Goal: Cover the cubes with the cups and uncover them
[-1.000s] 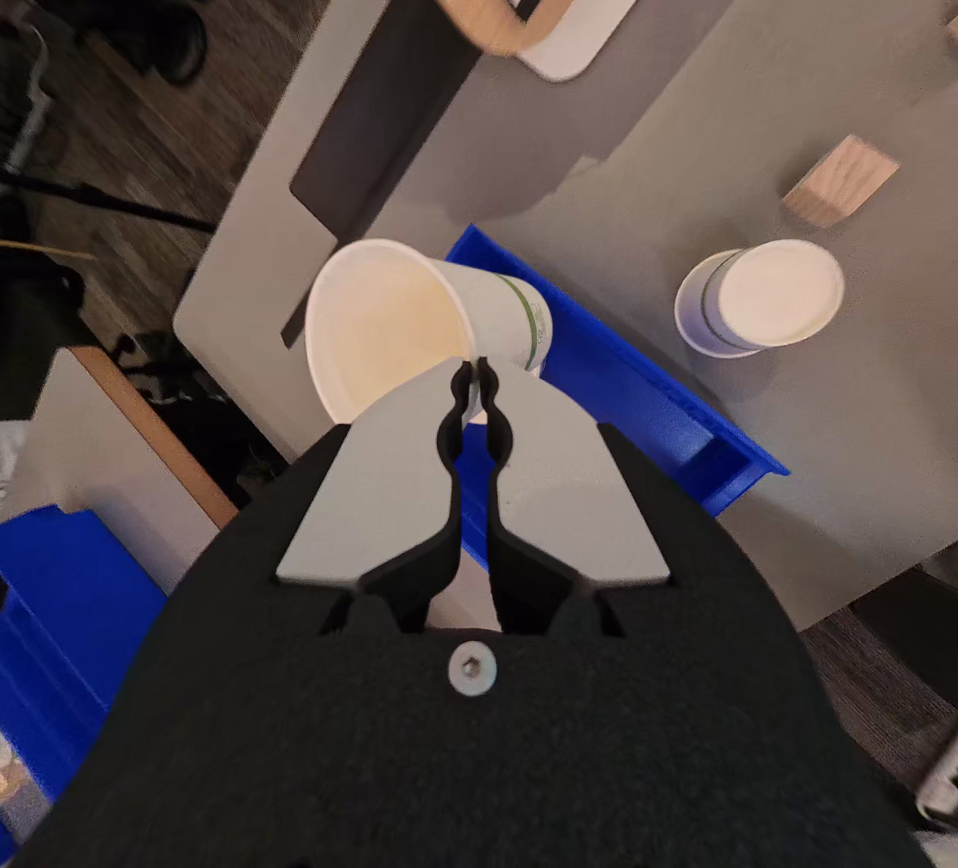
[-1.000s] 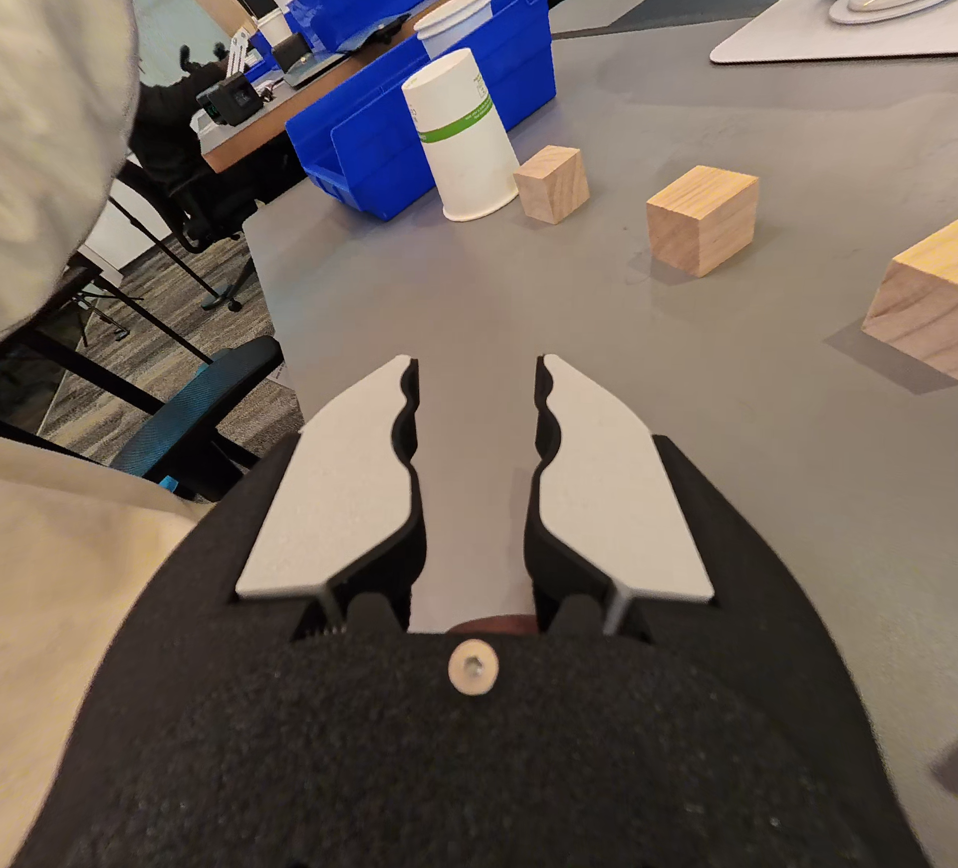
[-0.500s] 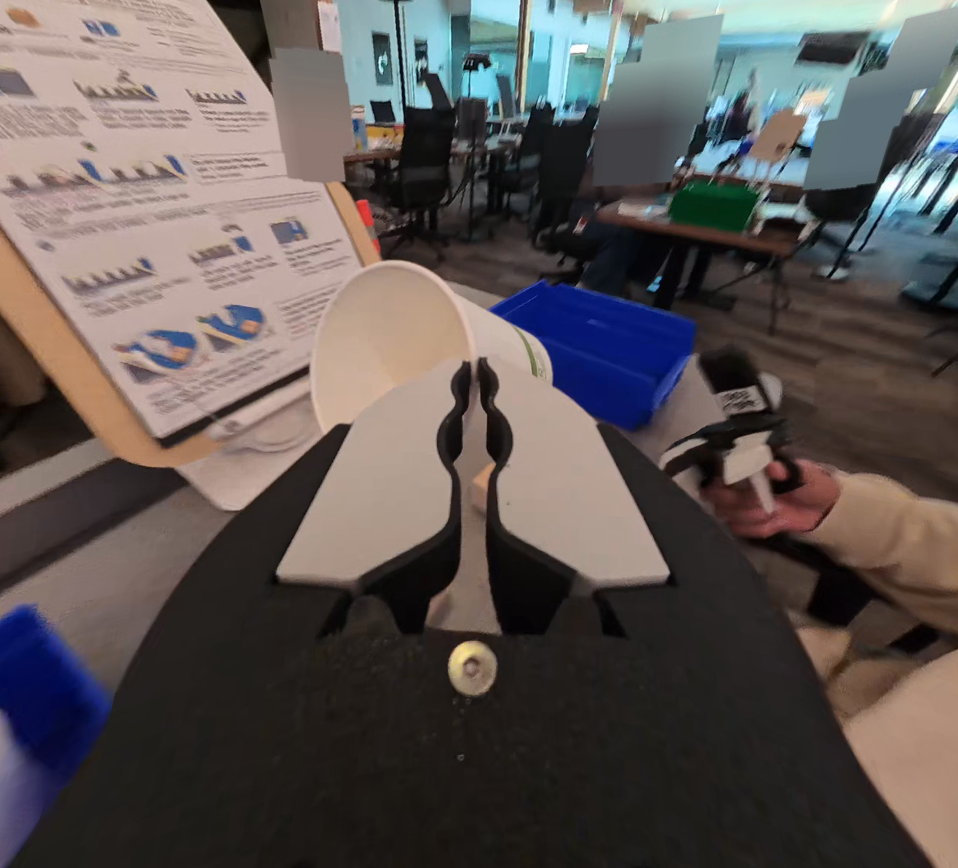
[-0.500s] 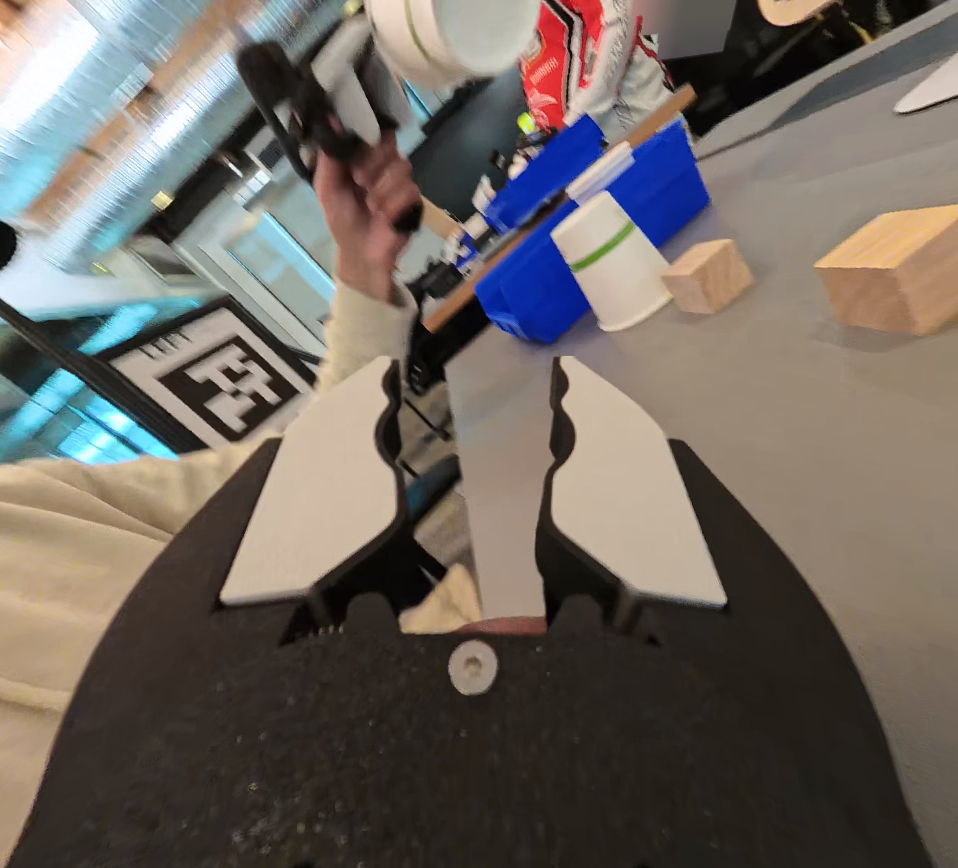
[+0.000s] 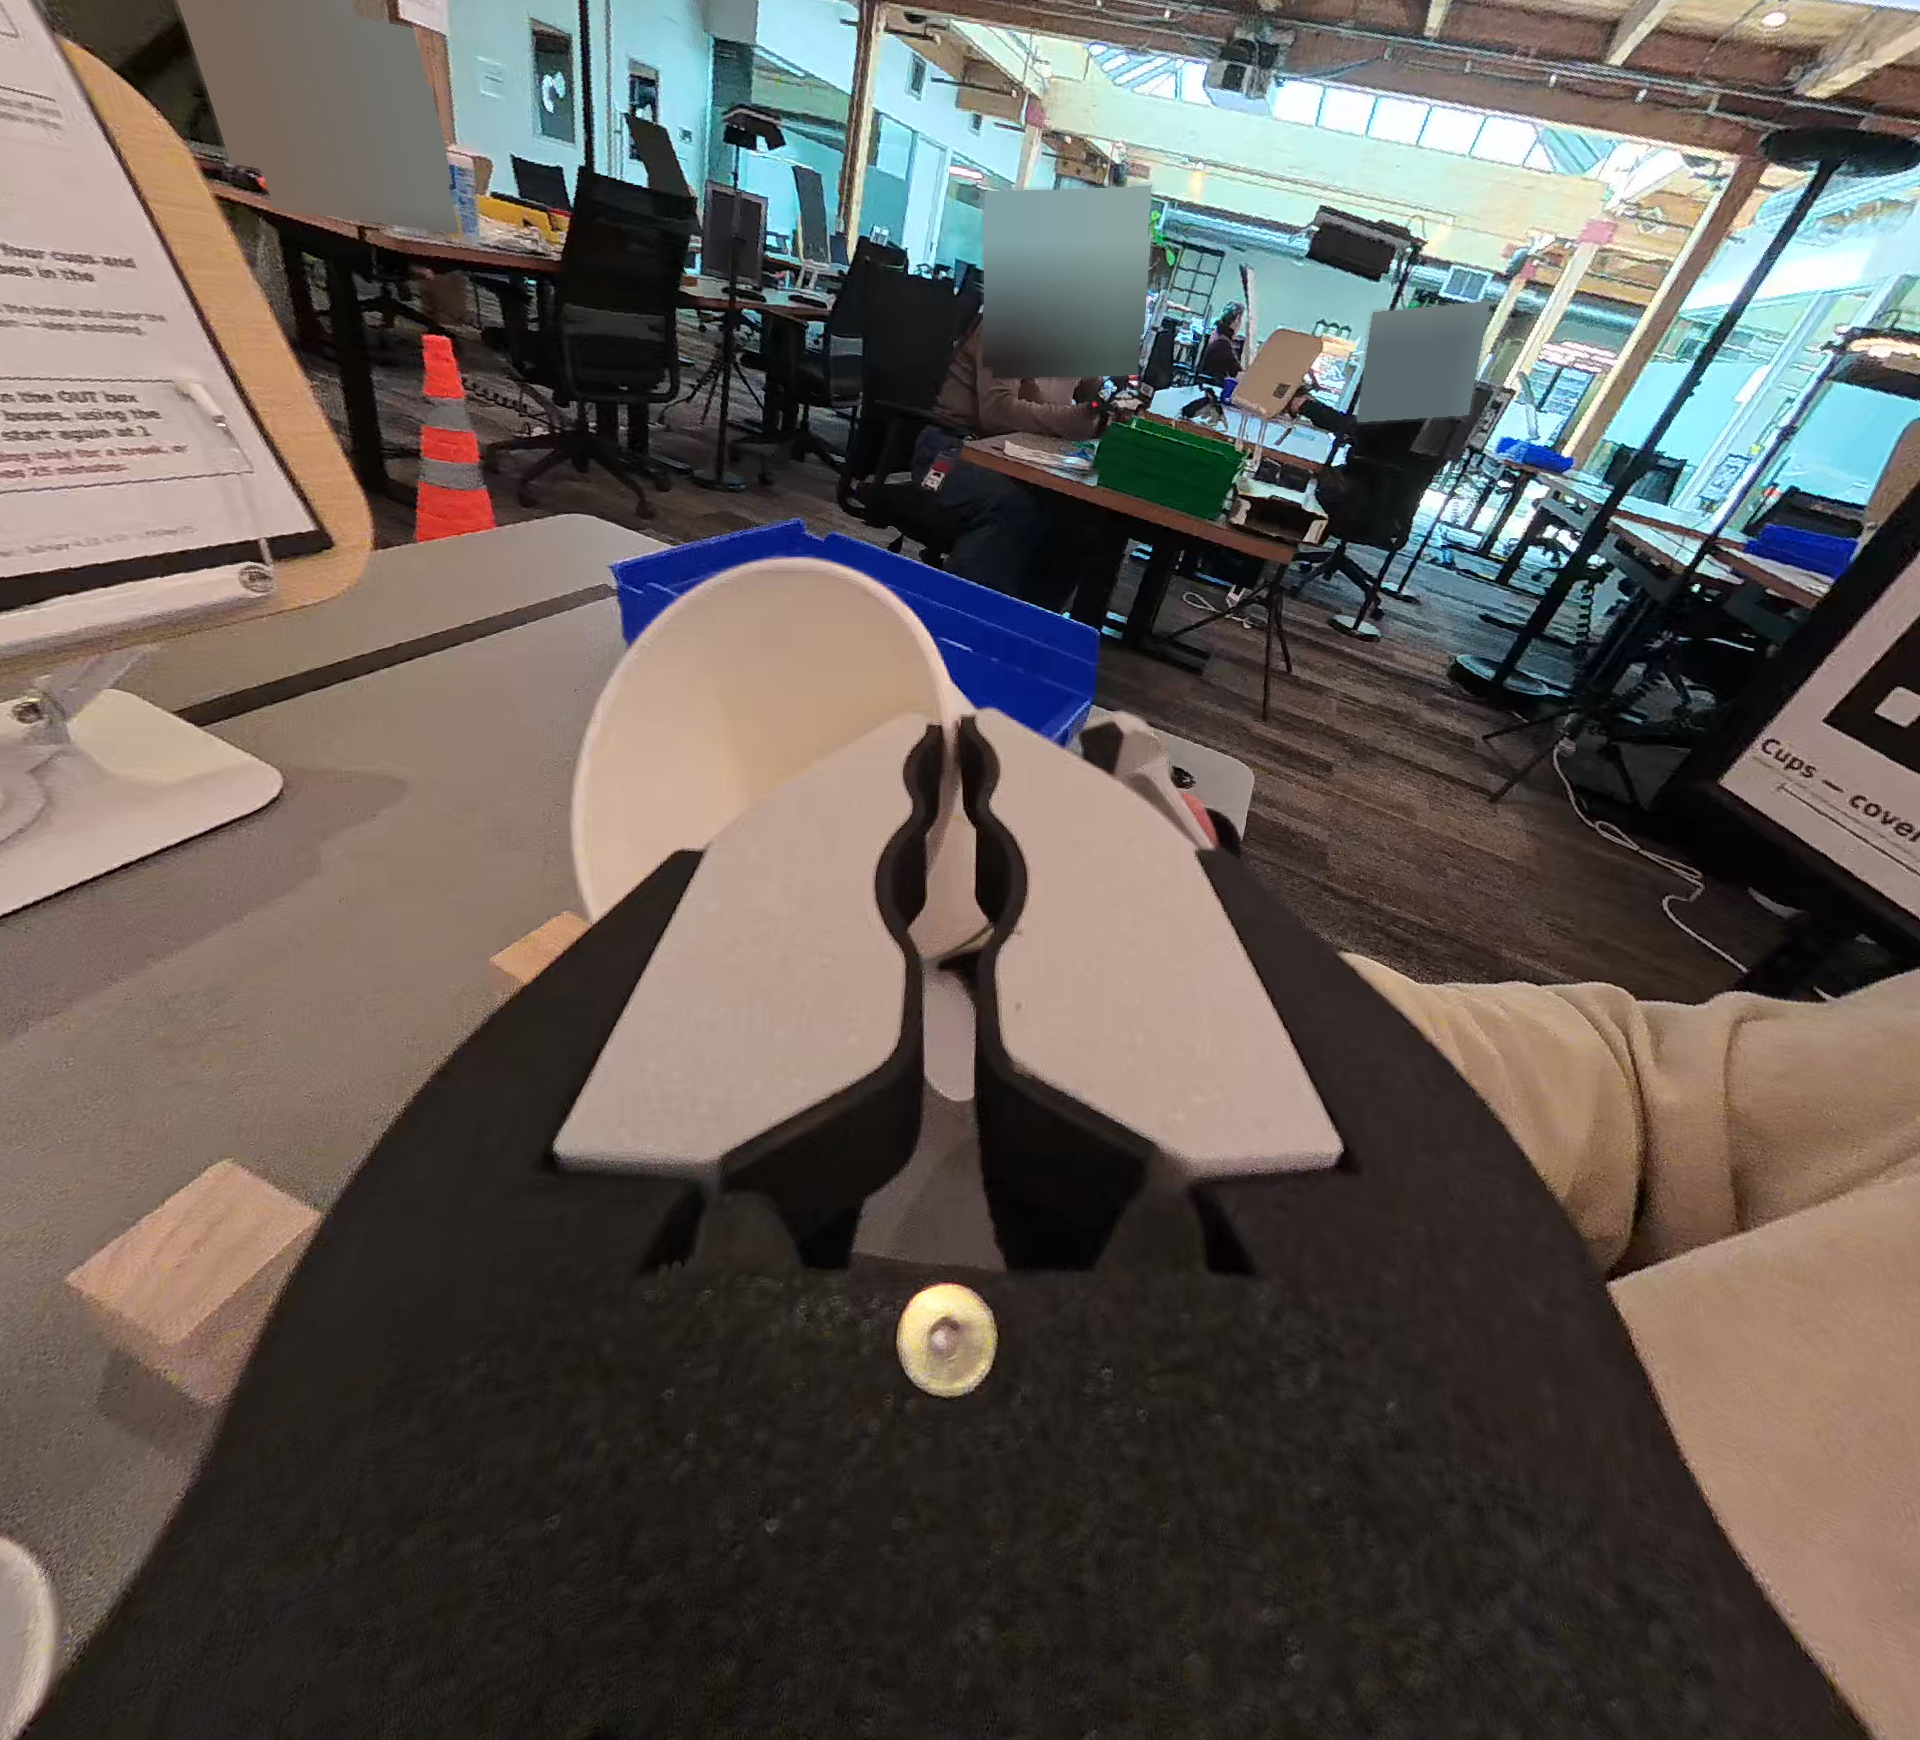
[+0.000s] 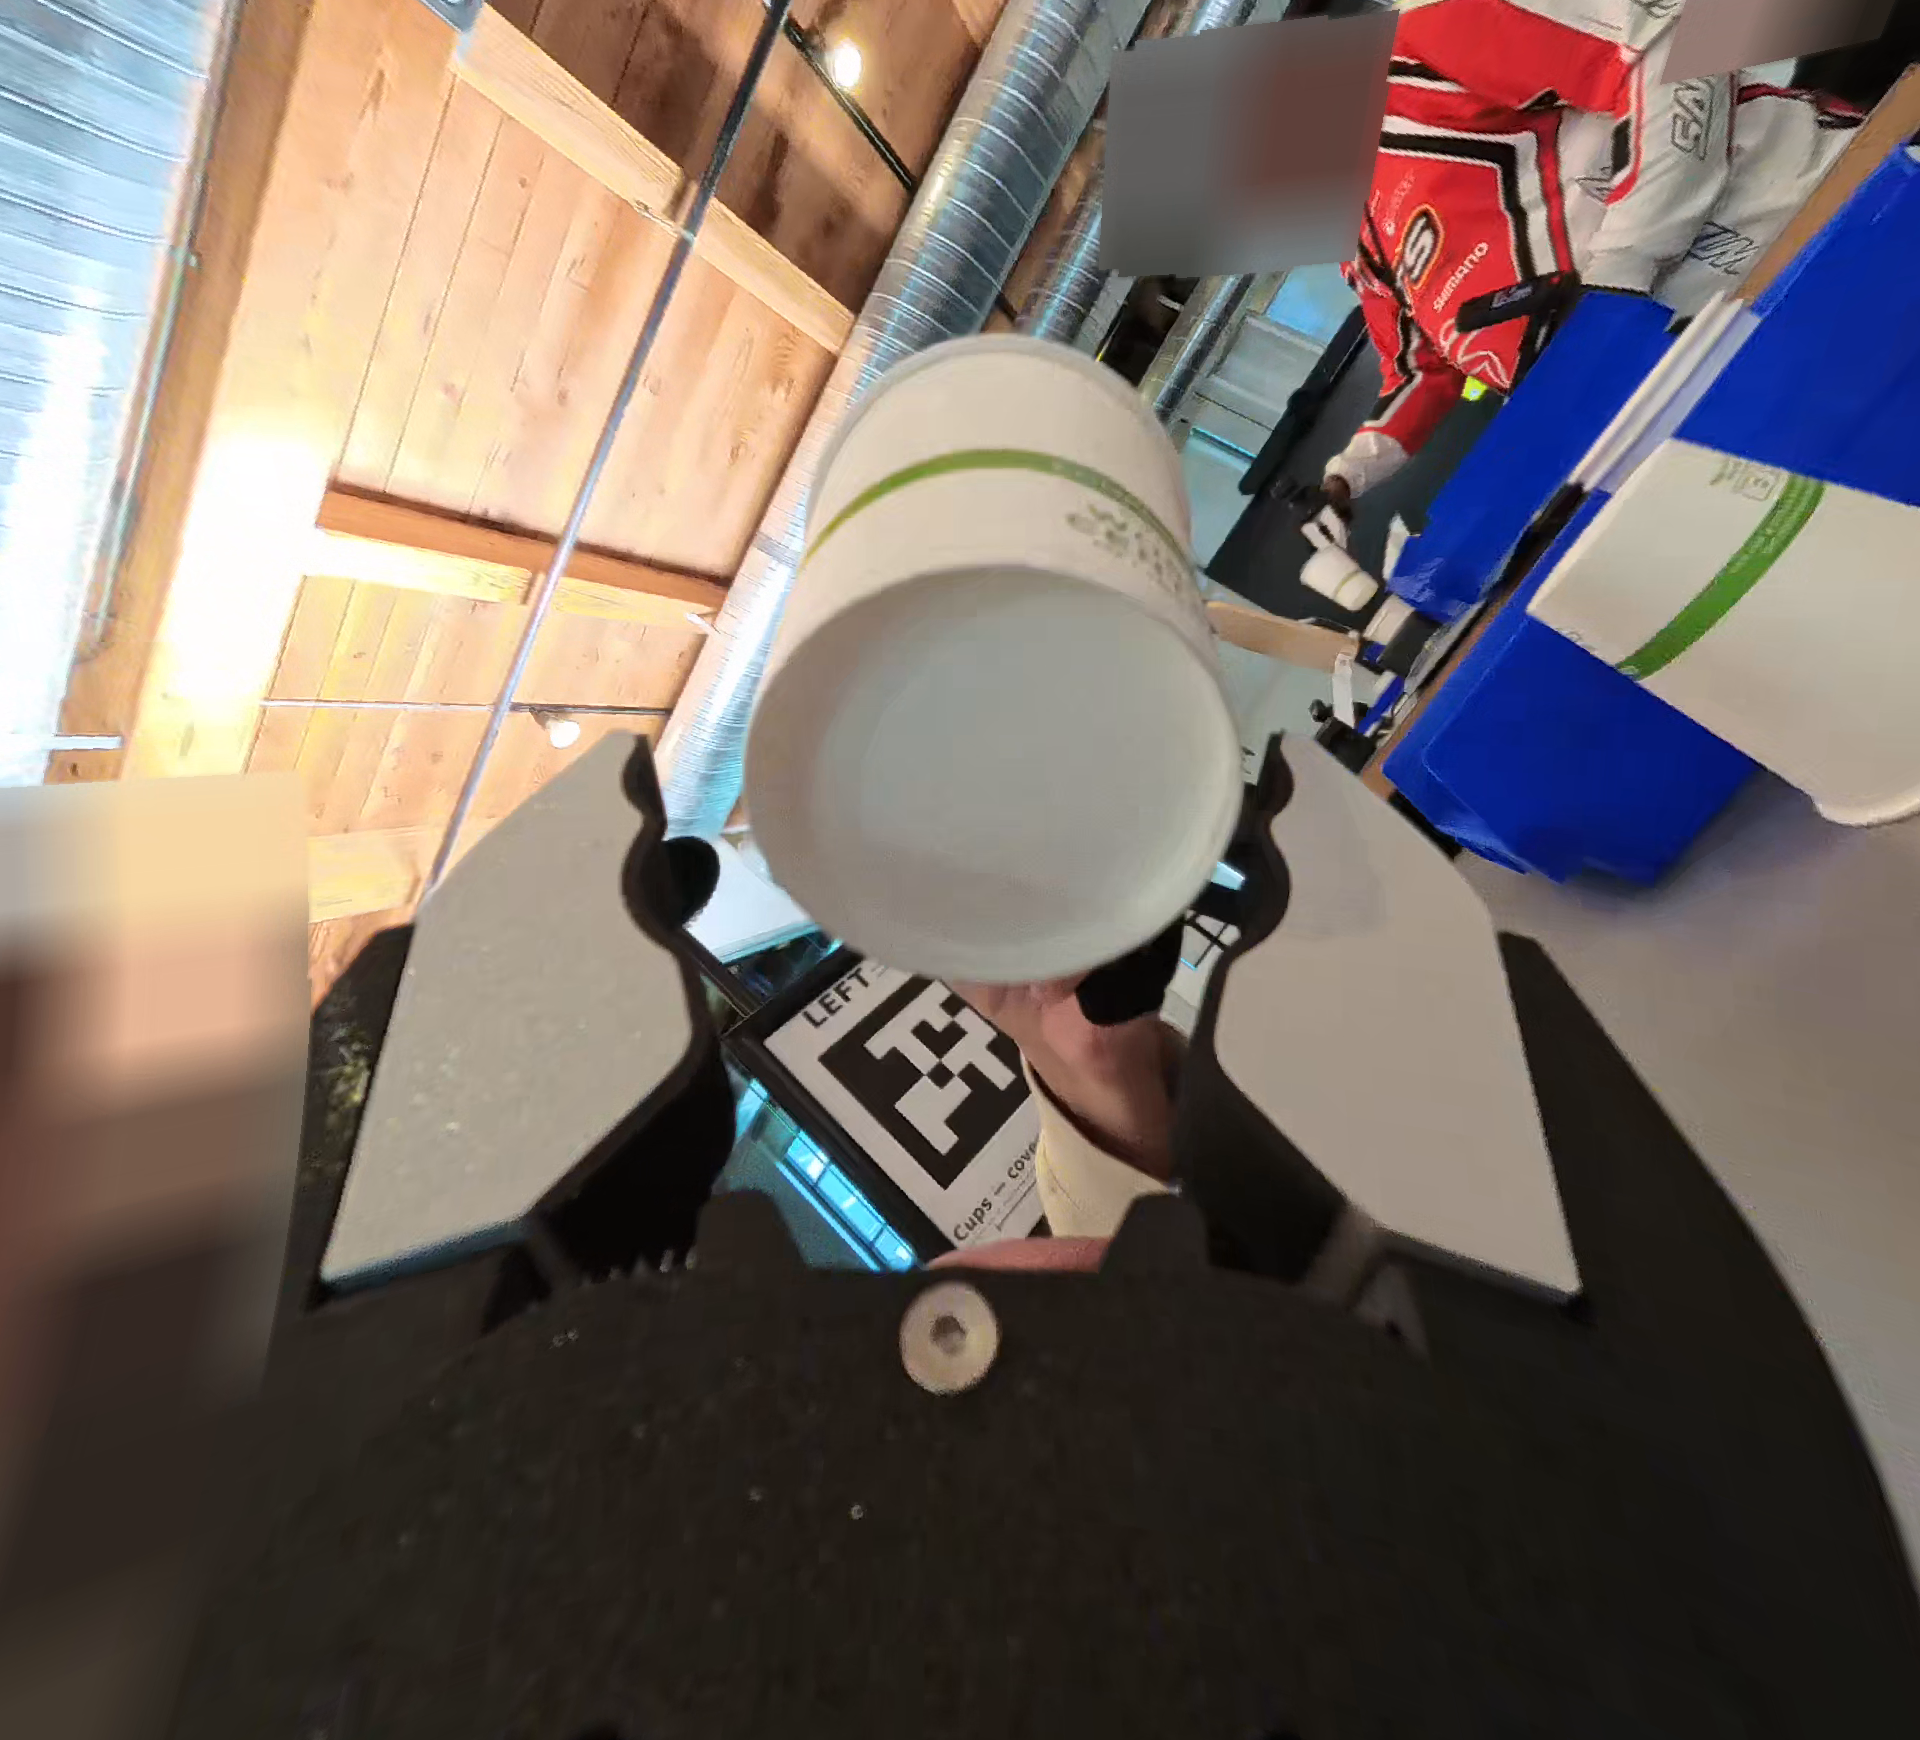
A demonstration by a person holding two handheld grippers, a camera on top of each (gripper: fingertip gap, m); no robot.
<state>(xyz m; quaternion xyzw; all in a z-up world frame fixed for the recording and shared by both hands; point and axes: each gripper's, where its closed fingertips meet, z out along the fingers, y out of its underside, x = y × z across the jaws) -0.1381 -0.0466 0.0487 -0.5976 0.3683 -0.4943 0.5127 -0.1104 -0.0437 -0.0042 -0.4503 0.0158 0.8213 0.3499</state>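
Your left gripper: clenched on cup rim, cup held on its side. Your right gripper: released, flanking the cup's base.

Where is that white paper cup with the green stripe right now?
The paper cup is up off the table, pinched by its rim in the left claw; in the right wrist view its base faces the open right claw.

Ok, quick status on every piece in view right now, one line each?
Left hand-held gripper: shut on the paper cup's wall.
Paper cup: held in the air, lying sideways.
Right hand-held gripper: open, cup base between its fingers, not gripped.
Second cup: upside down on the table.
Wooden cubes: uncovered.
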